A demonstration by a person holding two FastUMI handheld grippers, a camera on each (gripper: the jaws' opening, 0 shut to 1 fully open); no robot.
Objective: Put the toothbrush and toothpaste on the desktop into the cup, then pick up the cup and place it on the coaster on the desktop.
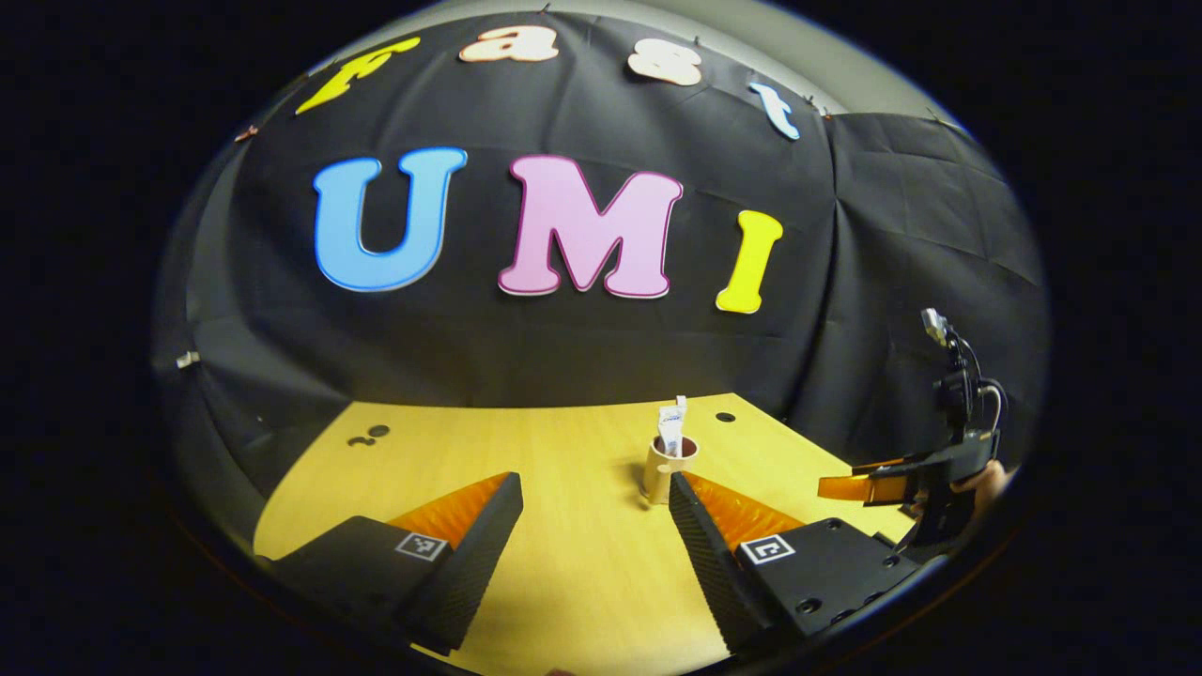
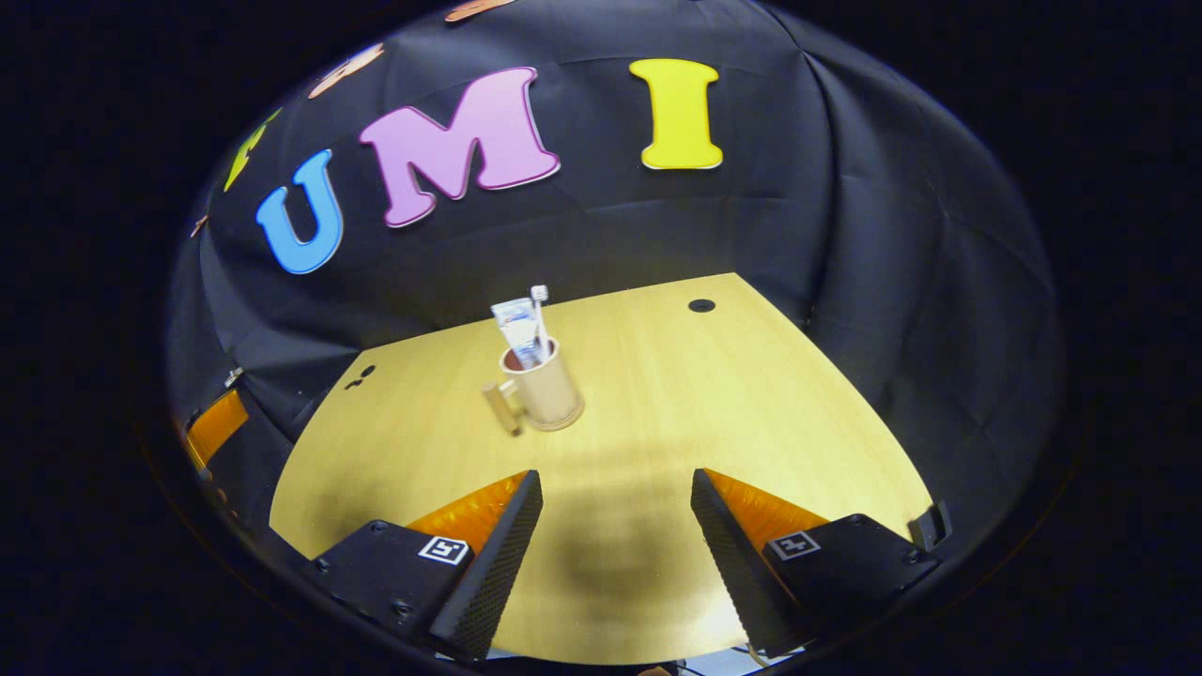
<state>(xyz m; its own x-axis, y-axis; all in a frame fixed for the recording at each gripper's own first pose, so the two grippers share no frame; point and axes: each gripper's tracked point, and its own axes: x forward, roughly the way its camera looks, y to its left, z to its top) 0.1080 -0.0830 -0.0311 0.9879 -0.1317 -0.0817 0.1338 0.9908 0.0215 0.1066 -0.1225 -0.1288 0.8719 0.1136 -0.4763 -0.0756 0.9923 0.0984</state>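
Tabletop: pale wood, ringed by black cloth.
Cup: stood upright near mid-table, handle to its left in the right gripper view; toothpaste and toothbrush stuck up from it. Coaster: could not be made out.
Risk: a pinch on the handle alone might tilt the cup and spill both.
Left hand-held gripper: wide open, empty.
Right hand-held gripper: wide open, empty.

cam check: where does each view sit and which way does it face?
Left gripper view: rides the left claw, above the desk's near edge, facing the cup and back wall; the right claw and a hand show farther right.
Right gripper view: rides the right claw, looking down-forward at the desk.
Shared: cup, toothpaste, desk.
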